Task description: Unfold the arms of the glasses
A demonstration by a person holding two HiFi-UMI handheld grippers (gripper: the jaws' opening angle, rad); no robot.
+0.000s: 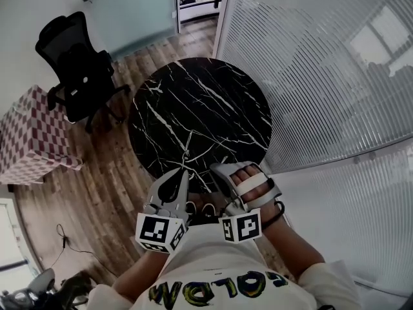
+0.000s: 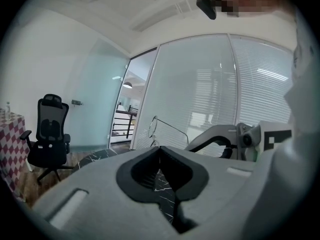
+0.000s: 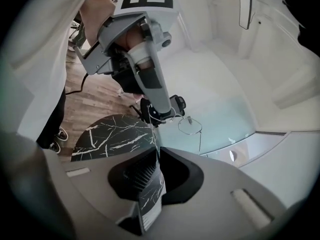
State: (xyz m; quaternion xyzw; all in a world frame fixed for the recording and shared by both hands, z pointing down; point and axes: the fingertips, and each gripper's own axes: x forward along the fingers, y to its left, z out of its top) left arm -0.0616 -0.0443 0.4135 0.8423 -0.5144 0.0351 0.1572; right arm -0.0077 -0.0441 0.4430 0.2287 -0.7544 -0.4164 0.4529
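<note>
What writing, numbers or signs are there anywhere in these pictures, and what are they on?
Shirt: big yellow-green letters, upside down and creased; I cannot read them with certainty.
Left cube: black-and-white square pattern, no letters.
Right cube: the same kind of pattern, no letters.
Nothing else carries readable text.

We're looking down on a round black marble table with white veining, standing on a brown wood-plank floor. Off to the left, a black mesh office chair is sitting near a frosted glass panel. A red-and-white checked cloth is draping over something beside it. On the right, white slatted blinds are catching bright light. A thin black cable is trailing across the floor.
</note>
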